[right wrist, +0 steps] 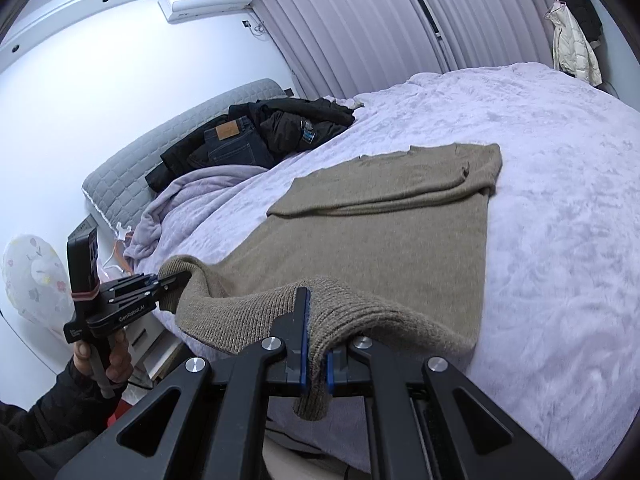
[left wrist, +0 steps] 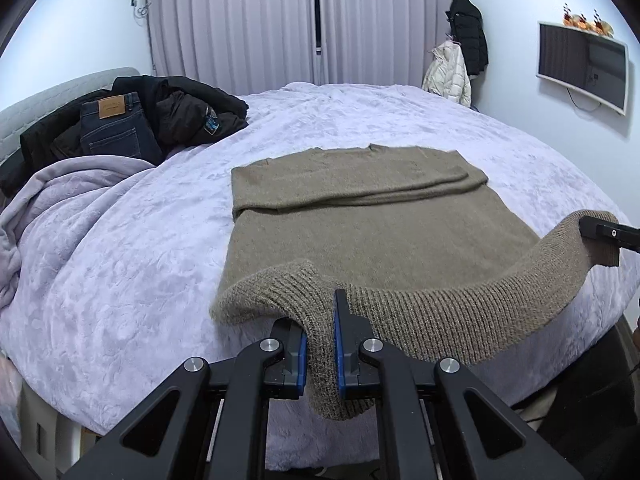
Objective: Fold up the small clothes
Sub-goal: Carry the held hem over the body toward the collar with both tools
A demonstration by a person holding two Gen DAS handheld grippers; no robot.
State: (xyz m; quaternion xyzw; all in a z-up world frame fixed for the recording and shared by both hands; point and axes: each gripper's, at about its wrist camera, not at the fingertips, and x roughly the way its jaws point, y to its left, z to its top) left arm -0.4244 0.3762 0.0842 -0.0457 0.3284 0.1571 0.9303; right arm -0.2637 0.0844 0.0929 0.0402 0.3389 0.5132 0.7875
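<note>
Jaws on both sides clamped on the ribbed hem of the sweater (left wrist: 360, 216). Left gripper (left wrist: 320, 344) pinches the hem's left corner between blue pads, knit bunched and hanging below them. Right gripper (right wrist: 316, 350) pinches the opposite corner the same way; from the left wrist view only its black tip (left wrist: 600, 232) shows, hem draped over it. Hem lifted and sagging between the two grips, rest of the sweater flat on the bed (left wrist: 120, 260). Taupe fuzzy knit, coarse ribbing at the hem, sleeves folded across the chest in a flat band. Bed cover is lilac plush with a crushed pattern. Near the grey quilted headboard (right wrist: 132, 164): pile of dark jackets (left wrist: 188, 108) with folded jeans (left wrist: 116, 124) on top, rumpled lilac blanket (left wrist: 60, 208) beside it.
</note>
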